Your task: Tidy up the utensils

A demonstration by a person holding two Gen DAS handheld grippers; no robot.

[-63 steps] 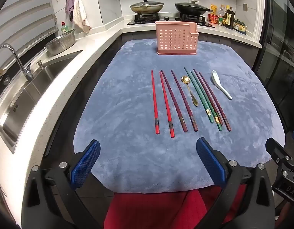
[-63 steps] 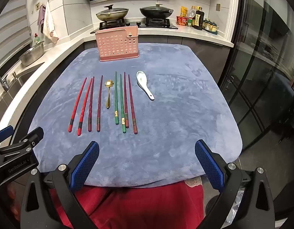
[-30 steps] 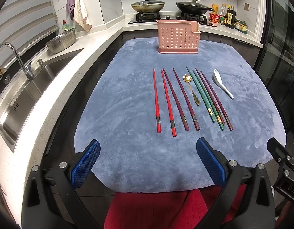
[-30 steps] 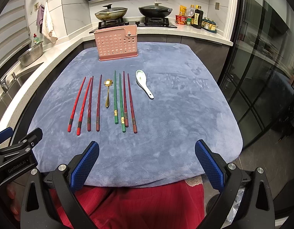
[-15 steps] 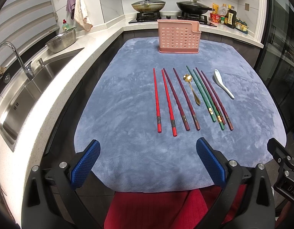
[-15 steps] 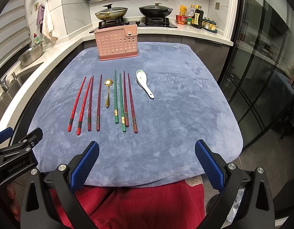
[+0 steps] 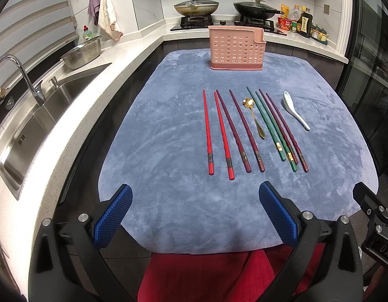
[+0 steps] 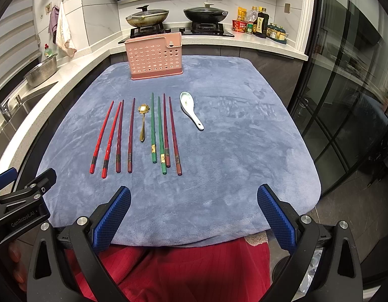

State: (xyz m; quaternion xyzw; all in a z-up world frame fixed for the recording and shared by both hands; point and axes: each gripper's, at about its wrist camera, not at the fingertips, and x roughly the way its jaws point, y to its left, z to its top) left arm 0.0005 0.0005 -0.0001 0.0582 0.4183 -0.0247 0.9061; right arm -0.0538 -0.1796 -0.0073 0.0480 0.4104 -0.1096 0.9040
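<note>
On the blue-grey mat (image 7: 163,130) (image 8: 244,136) lie several chopsticks in a row: a red pair (image 7: 207,130) (image 8: 102,136), a maroon pair (image 7: 240,130) (image 8: 129,136), a green pair (image 7: 267,125) (image 8: 153,130) and a dark purple pair (image 7: 284,128) (image 8: 172,136). A gold spoon (image 7: 255,119) (image 8: 142,123) lies among them and a white ceramic spoon (image 7: 294,112) (image 8: 191,112) to their right. A pink perforated utensil holder (image 7: 236,47) (image 8: 154,58) stands at the mat's far edge. My left gripper (image 7: 195,214) and right gripper (image 8: 194,214) hover open over the near edge, holding nothing.
A steel sink (image 7: 30,130) with a tap (image 7: 7,75) and a metal colander (image 7: 81,55) line the counter on the left. Two lidded pans (image 7: 196,7) (image 8: 205,15) sit on the hob behind the holder. Glass doors (image 8: 345,100) stand on the right. Red cloth (image 7: 206,276) lies below.
Both grippers have stayed open and held nearly still; the view has crept very slightly. Nothing on the mat has moved.
</note>
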